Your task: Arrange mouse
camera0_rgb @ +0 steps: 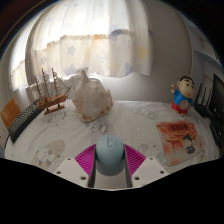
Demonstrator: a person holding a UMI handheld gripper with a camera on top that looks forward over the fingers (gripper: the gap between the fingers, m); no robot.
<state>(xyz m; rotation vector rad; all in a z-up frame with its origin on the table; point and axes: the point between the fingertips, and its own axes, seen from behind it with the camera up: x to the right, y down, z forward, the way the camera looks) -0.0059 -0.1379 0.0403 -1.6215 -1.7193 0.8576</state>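
Mouse, pale blue-grey, rounded plastic body (108,155): located between the two fingers of the hand-held gripper (109,160), with the magenta pads (87,158) close against both of its sides. The fingers appear to be clamped on it, set narrow. Its lower part is cut off behind the gripper body, so whether it touches the table cannot be determined. Long axis runs along the fingers, with the rounded end pointing away from the camera. No brand or marking can be made out on it.

White patterned table (50,140): carries a wooden model sailing ship (49,92) to the left, a cream crumpled bag-like object (90,97) beyond the fingers, and a cartoon boy plush doll (184,95) to the right. A flat orange-and-white printed package (180,136) lies to the right of the fingers; its printing is illegible. Sheer white curtains (90,45) hang behind.
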